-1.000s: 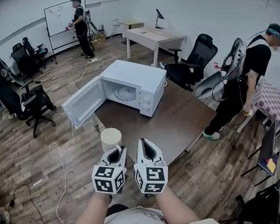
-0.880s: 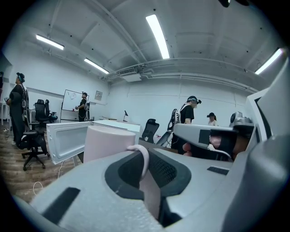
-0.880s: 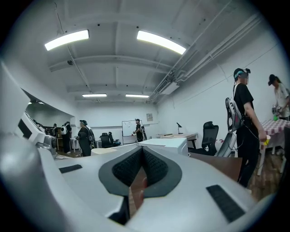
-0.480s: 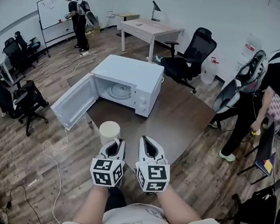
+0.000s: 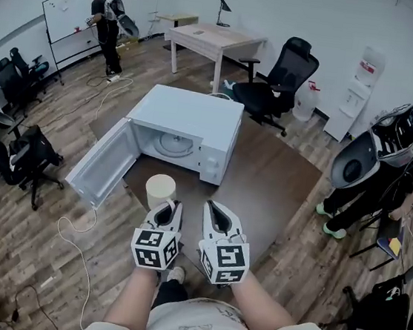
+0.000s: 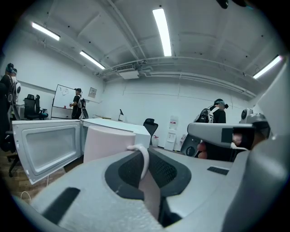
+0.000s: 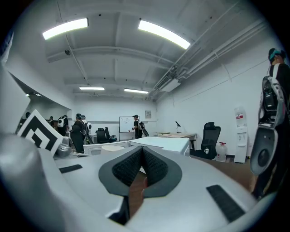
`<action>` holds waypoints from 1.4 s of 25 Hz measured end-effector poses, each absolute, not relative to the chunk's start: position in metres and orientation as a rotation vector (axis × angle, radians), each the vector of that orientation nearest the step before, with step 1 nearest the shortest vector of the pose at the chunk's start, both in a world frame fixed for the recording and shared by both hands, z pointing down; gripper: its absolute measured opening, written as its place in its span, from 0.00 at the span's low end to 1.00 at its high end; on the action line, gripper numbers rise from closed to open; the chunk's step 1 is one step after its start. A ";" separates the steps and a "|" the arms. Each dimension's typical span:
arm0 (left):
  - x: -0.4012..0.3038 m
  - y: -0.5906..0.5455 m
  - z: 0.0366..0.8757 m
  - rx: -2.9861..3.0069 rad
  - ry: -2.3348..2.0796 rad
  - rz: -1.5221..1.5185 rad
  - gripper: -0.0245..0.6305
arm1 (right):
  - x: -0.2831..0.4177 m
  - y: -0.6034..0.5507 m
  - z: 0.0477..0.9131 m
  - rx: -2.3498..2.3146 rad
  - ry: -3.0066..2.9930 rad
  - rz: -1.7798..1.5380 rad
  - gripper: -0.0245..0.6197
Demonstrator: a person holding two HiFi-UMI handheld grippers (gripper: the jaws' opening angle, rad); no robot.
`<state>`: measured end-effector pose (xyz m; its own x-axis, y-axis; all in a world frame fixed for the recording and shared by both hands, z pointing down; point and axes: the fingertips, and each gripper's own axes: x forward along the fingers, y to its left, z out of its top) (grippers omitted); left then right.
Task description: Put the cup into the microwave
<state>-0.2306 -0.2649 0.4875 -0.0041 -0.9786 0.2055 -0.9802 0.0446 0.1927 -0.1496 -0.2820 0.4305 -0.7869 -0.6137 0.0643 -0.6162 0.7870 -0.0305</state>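
Observation:
A cream cup (image 5: 160, 191) hangs just above the near edge of the brown table (image 5: 264, 182), and my left gripper (image 5: 165, 209) is shut on its thin handle. In the left gripper view the handle (image 6: 143, 159) curls between the dark pads, with the cup's body (image 6: 106, 141) just beyond them. The white microwave (image 5: 192, 129) stands on the table ahead. Its door (image 5: 101, 161) is swung wide to the left, and the round turntable shows inside. My right gripper (image 5: 214, 212) floats beside the left one, shut and holding nothing; the right gripper view shows its pads (image 7: 149, 165) meeting at the tip.
Black office chairs (image 5: 276, 87) stand beyond the table and at the left (image 5: 32, 158). A wooden desk (image 5: 210, 41) is at the back. A person with backpack gear (image 5: 387, 156) stands at the right, another by the whiteboard (image 5: 98, 13). A cable (image 5: 78, 234) lies on the floor.
Both grippers and the held cup have moved forward toward the table, so the microwave looks nearer. The person at the right has slid toward the frame's right edge.

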 end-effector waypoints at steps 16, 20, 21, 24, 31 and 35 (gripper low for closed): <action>-0.316 -0.398 0.555 2.248 -1.783 0.041 0.09 | -0.176 -0.371 0.456 1.258 -2.697 0.098 0.06; -0.334 -0.429 0.586 2.284 -1.761 0.159 0.09 | -0.179 -0.382 0.465 1.272 -2.670 0.117 0.06; -0.338 -0.436 0.592 2.287 -1.747 0.176 0.09 | -0.181 -0.384 0.467 1.270 -2.669 0.113 0.06; -0.349 -0.455 0.605 2.305 -1.678 0.166 0.09 | -0.187 -0.391 0.468 1.281 -2.667 0.102 0.06; -0.362 -0.494 0.620 2.431 -1.565 0.125 0.09 | -0.187 -0.416 0.473 1.400 -2.586 0.090 0.06; -0.365 -0.516 0.624 2.489 -1.512 0.135 0.09 | -0.179 -0.425 0.480 1.477 -2.492 0.077 0.06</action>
<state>-0.3653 -0.5161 0.6242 0.4649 -0.8638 0.1942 -0.8846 -0.4436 0.1440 -0.1788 -0.4250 0.4802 -0.4586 -0.8573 0.2340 -0.8701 0.4867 0.0780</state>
